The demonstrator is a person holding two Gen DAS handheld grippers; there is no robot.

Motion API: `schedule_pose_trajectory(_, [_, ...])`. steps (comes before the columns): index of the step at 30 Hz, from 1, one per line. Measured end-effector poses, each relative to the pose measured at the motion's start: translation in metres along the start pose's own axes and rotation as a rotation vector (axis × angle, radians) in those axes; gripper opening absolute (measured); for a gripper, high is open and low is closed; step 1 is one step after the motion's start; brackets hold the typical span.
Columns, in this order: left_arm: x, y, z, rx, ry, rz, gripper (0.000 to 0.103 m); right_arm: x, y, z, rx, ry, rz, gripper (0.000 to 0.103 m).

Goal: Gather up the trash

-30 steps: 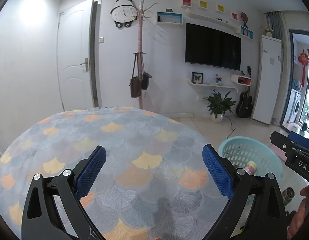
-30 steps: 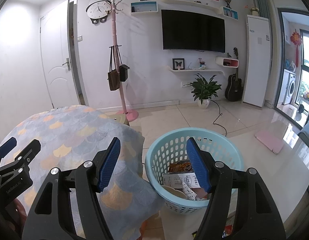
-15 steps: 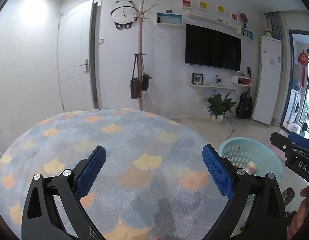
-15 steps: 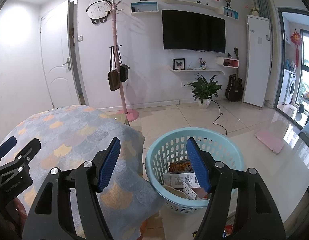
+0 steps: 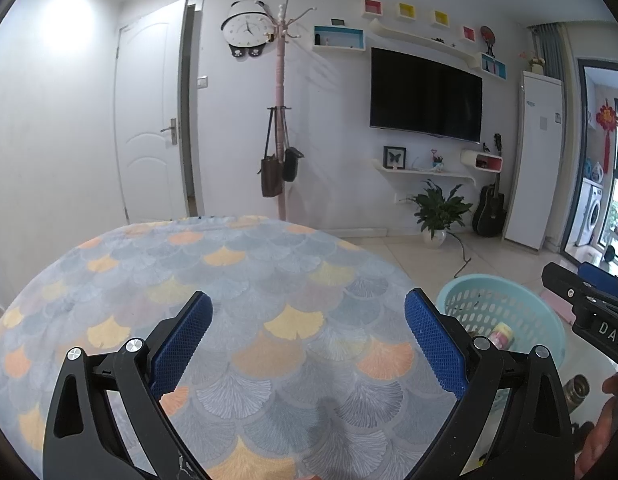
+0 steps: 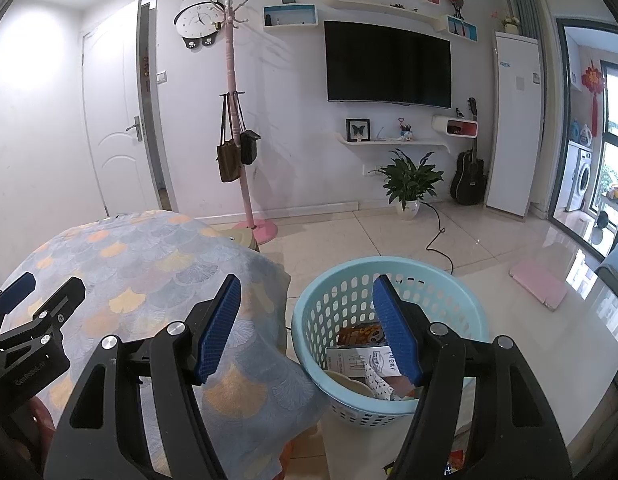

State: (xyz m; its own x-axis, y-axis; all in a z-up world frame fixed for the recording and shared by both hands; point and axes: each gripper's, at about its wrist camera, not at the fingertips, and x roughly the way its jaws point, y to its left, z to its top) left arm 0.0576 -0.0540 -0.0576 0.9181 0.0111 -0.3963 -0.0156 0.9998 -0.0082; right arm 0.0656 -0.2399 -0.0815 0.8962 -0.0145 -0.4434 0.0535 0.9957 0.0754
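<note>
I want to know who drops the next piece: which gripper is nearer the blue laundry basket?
Right. The right gripper hangs open by the basket, one finger before its rim. The left gripper is open over the patterned tablecloth, with the basket off to its right.

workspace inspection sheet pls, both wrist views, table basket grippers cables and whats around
surface: round table under a fan-patterned cloth, nothing seen on it
job's things: light blue basket on the floor beside the table, holding a carton and wrappers
clutter: pink flat item on the floor; small metal object near the basket
grippers: left gripper and right gripper both open, empty
cables: black cable trails across the tiles
surroundings: TV, coat rack, plant, guitar
</note>
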Motion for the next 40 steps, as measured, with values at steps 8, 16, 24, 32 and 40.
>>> schedule_pose_trajectory(8, [-0.0005,-0.0014,0.0002,0.006,-0.002,0.01,0.094,-0.0006,0.0016,0.0006,0.0,0.003,-0.006,0.065])
schedule_pose_trajectory(16, [-0.0044,-0.006,-0.0023,0.025,-0.012,0.029,0.094,-0.0034,0.0044,0.0018,-0.01,-0.002,-0.009,0.065])
schedule_pose_trajectory(24, [-0.0017,-0.0048,-0.002,0.018,-0.003,0.054,0.094,-0.0057,0.0044,0.0036,-0.017,-0.007,-0.022,0.065])
schedule_pose_trajectory(32, [-0.0016,-0.0069,-0.003,0.024,0.009,0.063,0.094,-0.0074,0.0044,0.0044,-0.025,-0.011,-0.037,0.065])
schedule_pose_trajectory(40, [-0.0017,-0.004,-0.0031,0.008,0.023,0.032,0.094,-0.0068,-0.0005,0.0041,-0.013,-0.003,-0.044,0.065])
